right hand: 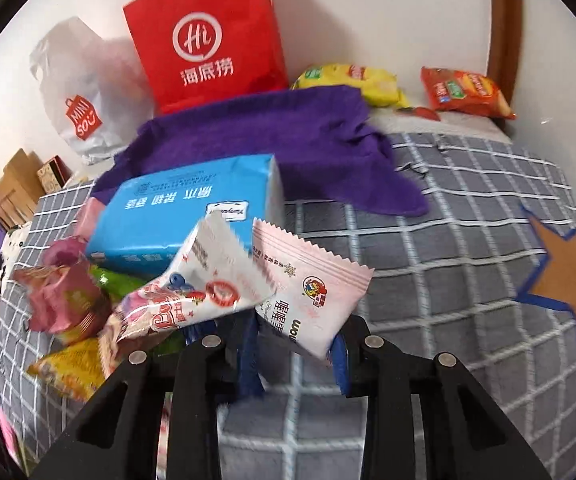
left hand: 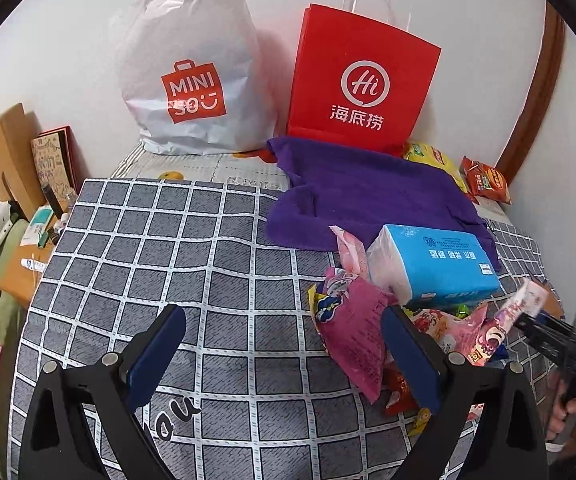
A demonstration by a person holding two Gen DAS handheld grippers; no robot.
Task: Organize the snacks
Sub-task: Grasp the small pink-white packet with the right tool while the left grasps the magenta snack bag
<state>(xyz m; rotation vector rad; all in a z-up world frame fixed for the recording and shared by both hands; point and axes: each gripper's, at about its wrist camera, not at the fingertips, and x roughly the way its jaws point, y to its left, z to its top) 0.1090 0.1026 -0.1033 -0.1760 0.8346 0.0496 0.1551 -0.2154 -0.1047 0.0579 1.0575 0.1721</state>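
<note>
The right gripper is pinching a pale pink snack packet above the snack pile near the bed's right edge; lifting straight up should keep neighbours from dragging. The left gripper is hanging spread, holding nothing. Bags behind are reading "MINISO" and "Hi".

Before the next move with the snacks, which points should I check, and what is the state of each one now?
1. Right gripper holds a snack: ok, shut on the pink packet.
2. Only one packet gripped: cannot tell; the white packet overlaps the fingers.
3. Left gripper free: ok, open, nothing between its fingers.
4. Red paper bag upright: ok, against the wall.
5. Bag mouth open: cannot tell.
6. Tissue pack clear of the grip: ok.
</note>
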